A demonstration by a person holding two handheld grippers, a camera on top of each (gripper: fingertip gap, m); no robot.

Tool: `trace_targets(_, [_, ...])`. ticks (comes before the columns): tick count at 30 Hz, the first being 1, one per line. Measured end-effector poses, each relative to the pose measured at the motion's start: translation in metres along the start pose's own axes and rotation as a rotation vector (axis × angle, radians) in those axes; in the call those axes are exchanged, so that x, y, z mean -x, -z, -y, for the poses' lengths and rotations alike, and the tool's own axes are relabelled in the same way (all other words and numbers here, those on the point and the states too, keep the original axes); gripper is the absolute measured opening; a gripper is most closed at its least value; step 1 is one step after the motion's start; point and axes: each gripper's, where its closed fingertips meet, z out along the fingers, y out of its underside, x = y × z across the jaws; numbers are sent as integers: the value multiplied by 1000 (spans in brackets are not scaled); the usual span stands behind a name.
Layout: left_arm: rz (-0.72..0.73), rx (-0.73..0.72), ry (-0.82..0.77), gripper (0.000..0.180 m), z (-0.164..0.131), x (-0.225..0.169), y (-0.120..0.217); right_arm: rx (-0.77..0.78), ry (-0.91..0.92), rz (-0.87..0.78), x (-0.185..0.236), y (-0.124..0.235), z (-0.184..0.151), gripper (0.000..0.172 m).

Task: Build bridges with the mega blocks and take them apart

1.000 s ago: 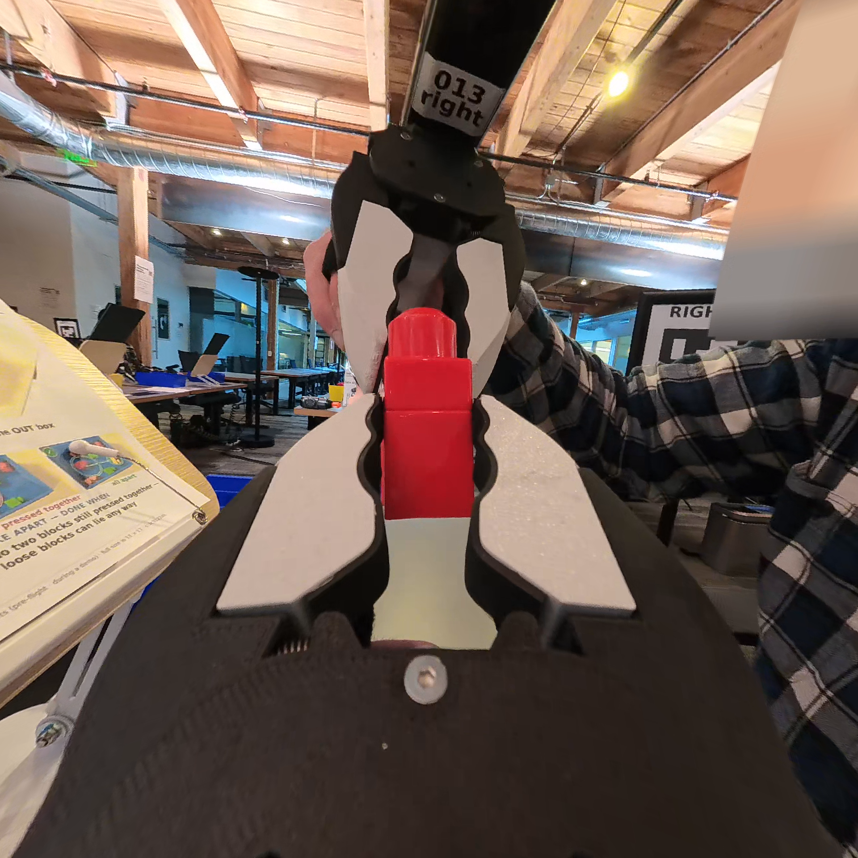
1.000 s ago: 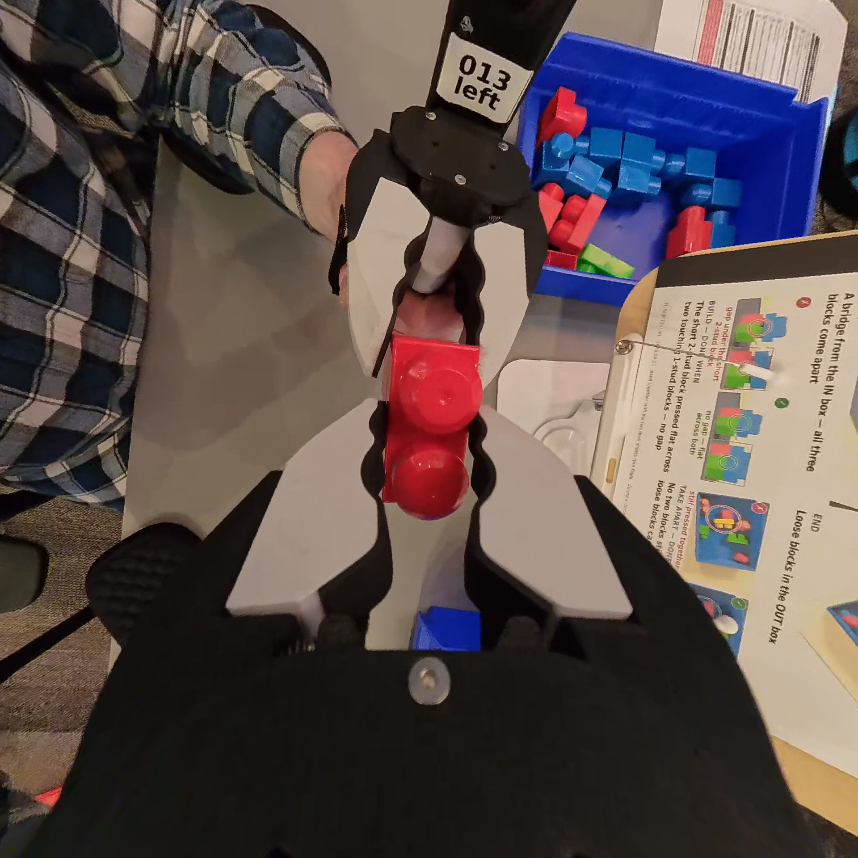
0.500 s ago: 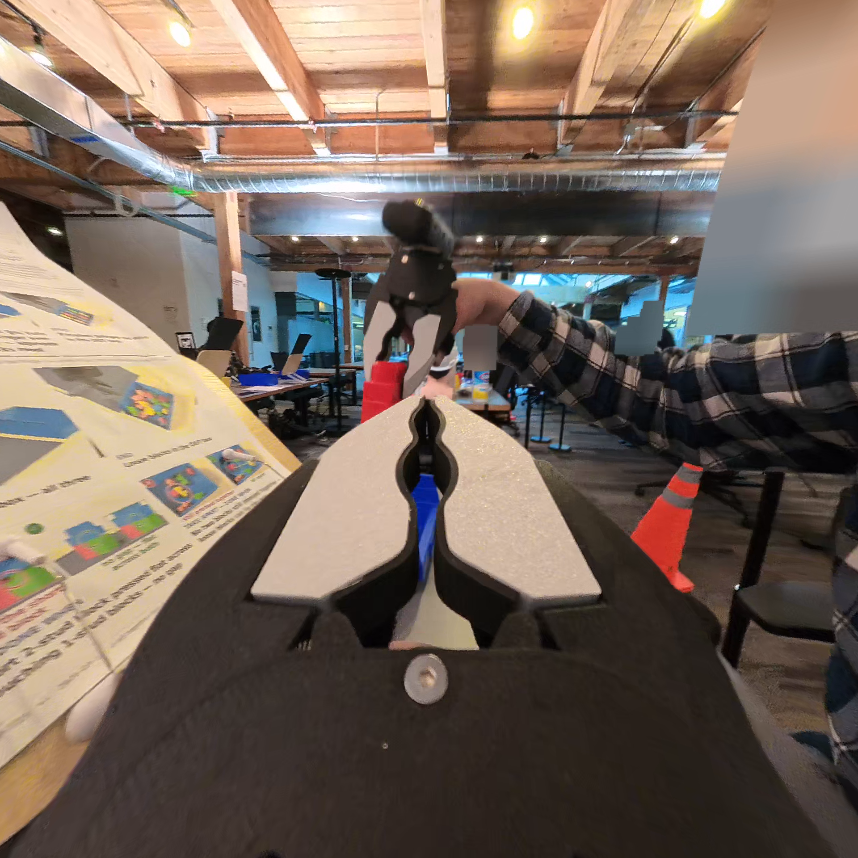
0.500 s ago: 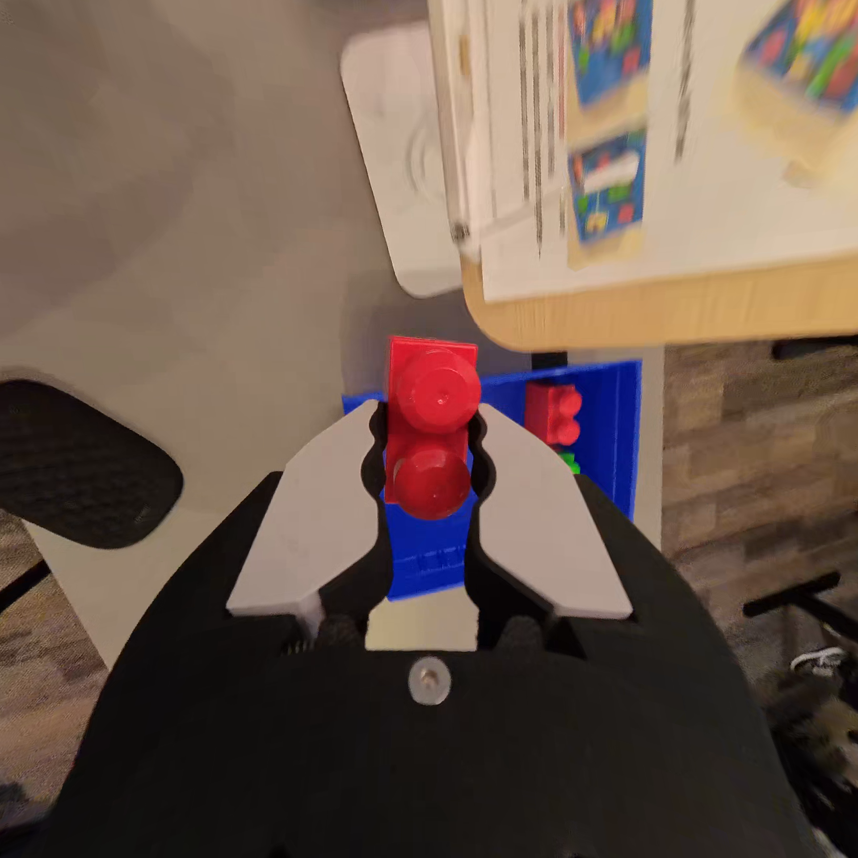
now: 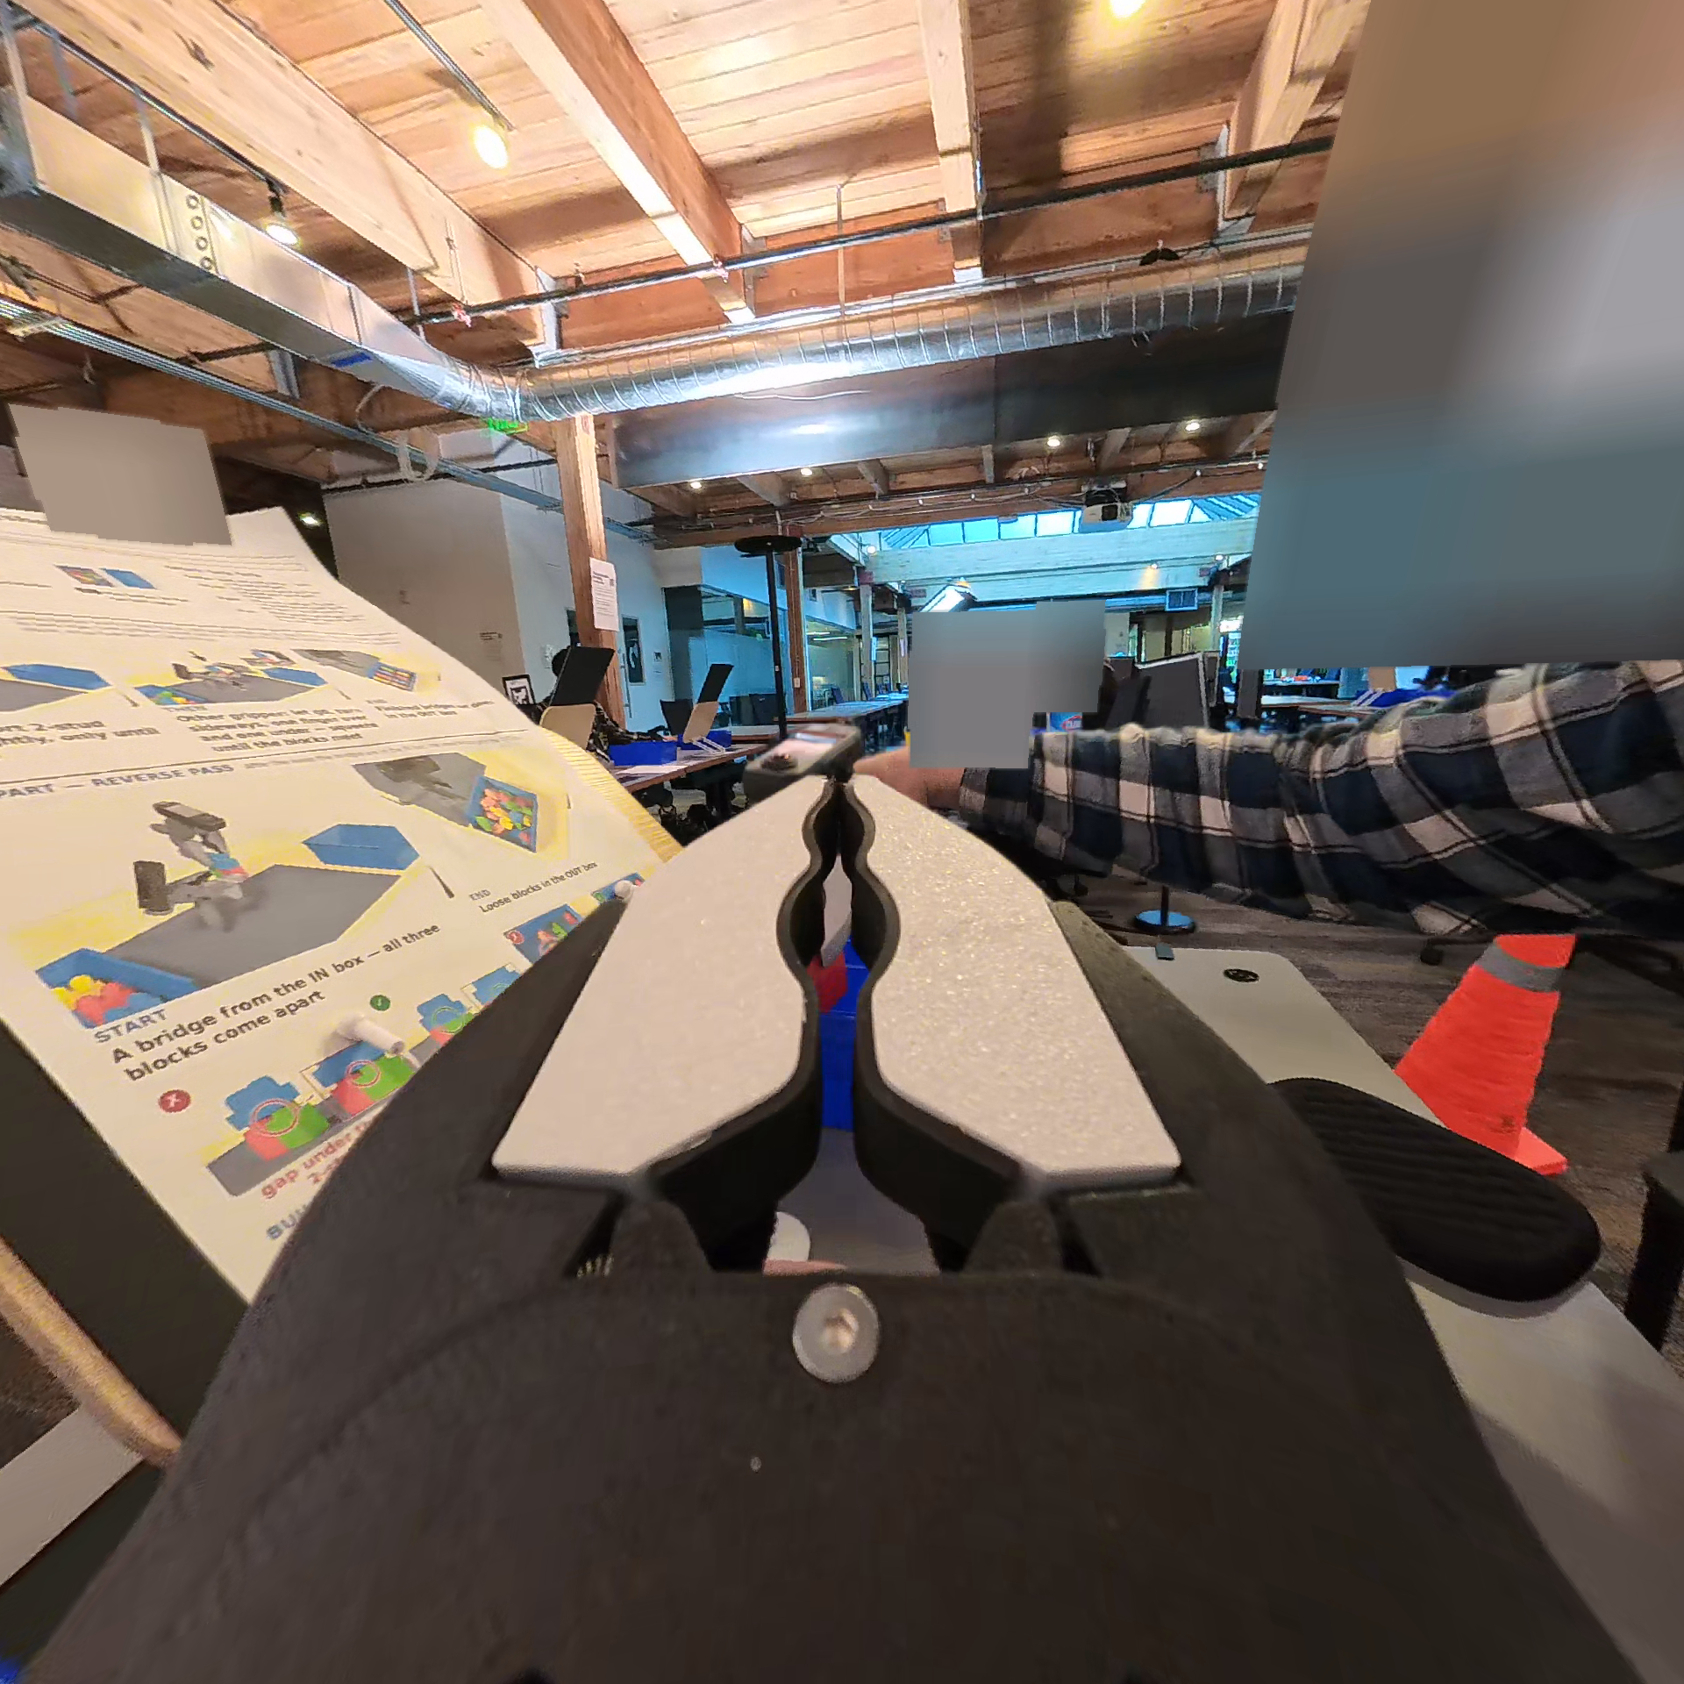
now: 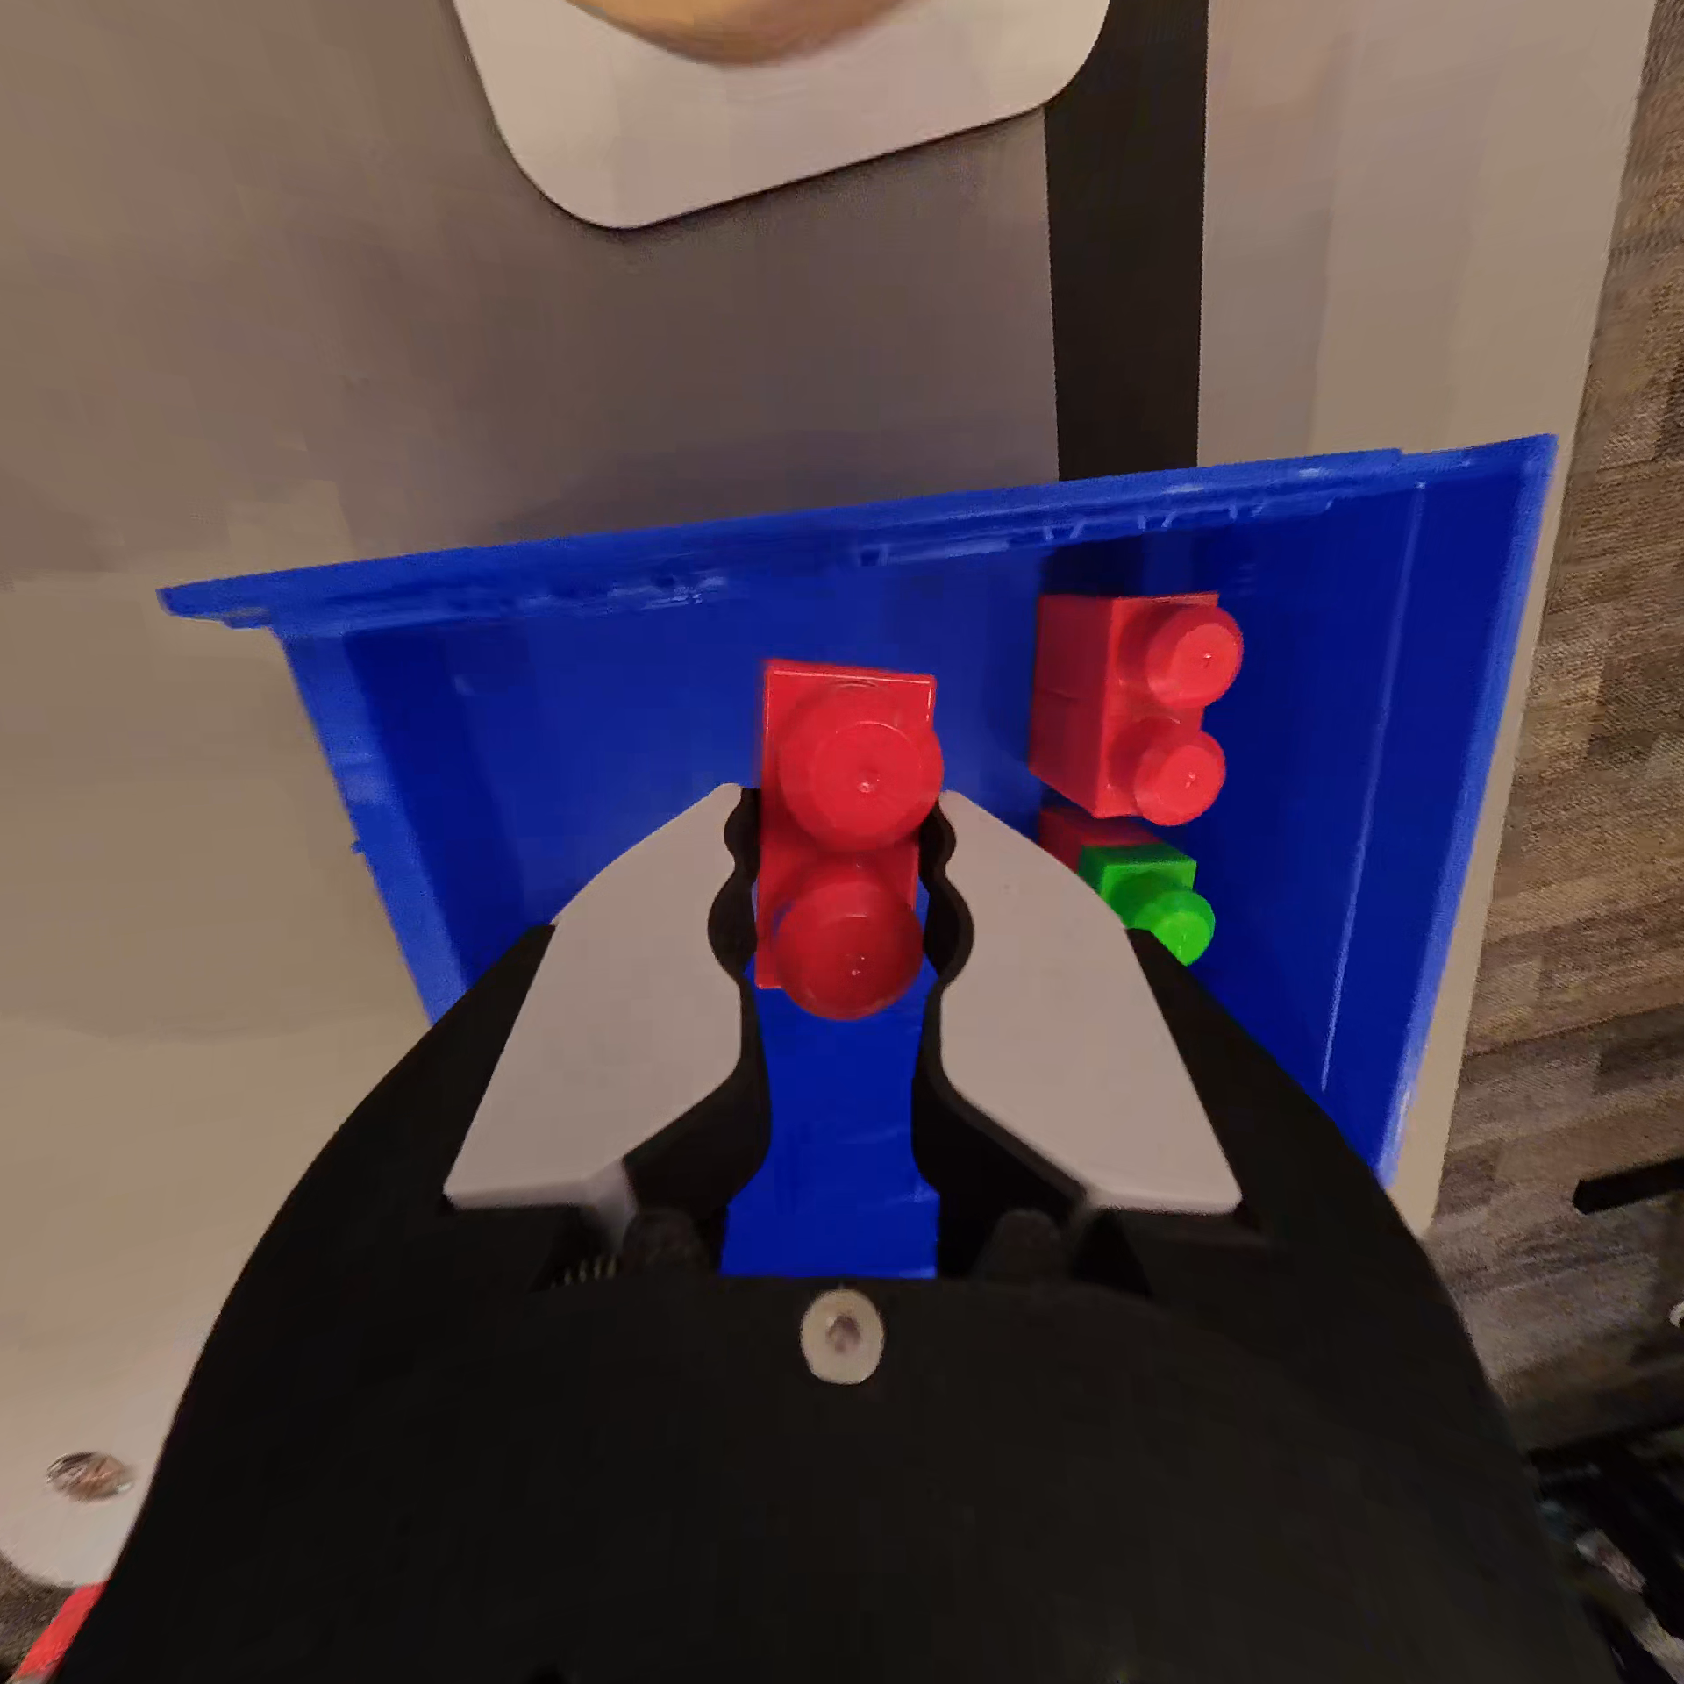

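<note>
Item: red block (image 6: 852,834), two studs, hard plastic (likely light, stiff, smooth-sided). Clamped by its flat sides in the right gripper (image 6: 843,820), above the blue bin (image 6: 547,583); best held there. Left gripper (image 5: 836,802) clenched, holding nothing, well apart.

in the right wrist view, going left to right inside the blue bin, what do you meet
Left wall of the blue bin → red two-stud block held in the right tongs → loose red two-stud block, with a green block just below it → right wall of the bin.
</note>
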Motion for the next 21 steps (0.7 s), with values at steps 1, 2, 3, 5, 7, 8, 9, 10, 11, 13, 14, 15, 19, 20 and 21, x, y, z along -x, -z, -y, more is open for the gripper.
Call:
trace_targets(1, [3, 0, -1, 0, 0, 1, 1, -18, 4, 10, -3, -7, 0, 35])
trace_targets(2, [6, 2, -2, 0, -1, 2, 1, -32, 8, 18, -5, -14, 0, 35])
trace_targets(3, [9, 2, -4, 0, -1, 3, 2, -44, 15, 23, -8, -20, 1, 35])
trace_targets(5, [8, 5, -2, 0, -3, 4, 1, -54, 33, 32, -11, -31, 1, 35])
trace_targets(7, [8, 13, 2, 0, -7, 6, 0, -54, 50, 30, -15, -41, 1, 35])
trace_targets(8, [10, 19, 2, 0, -9, 6, 0, -59, 54, 34, -17, -46, 1, 35])
trace_targets(9, [11, 25, 3, 0, -12, 7, -1, -60, 57, 43, -17, -50, 0, 35])
trace_targets(10, [11, 29, 6, 0, -14, 8, -1, -45, 62, 48, -18, -55, -3, 35])
trace_targets(11, [12, 33, 9, 0, -16, 8, -2, -29, 66, 52, -18, -60, -5, 35])
trace_targets(13, [8, 44, 13, 0, -20, 9, -3, -26, 75, 29, -20, -66, -4, 52])
trace_targets(14, [5, 51, 14, 0, -22, 9, -4, -16, 75, 28, -20, -66, -4, 58])
trace_targets(15, [3, 56, 15, 0, -24, 9, -4, -18, 69, 21, -22, -63, -4, 59])
trace_targets(19, [7, 67, 2, 0, -24, 11, -2, -91, 45, -71, -30, -19, 6, 67])
trace_targets(20, [14, 69, -6, 0, -22, 13, -1, -110, 49, -109, -29, -1, 10, 66])
trace_targets(21, [25, 69, -19, 0, -18, 15, 2, -133, 59, -151, -26, 19, 17, 63])
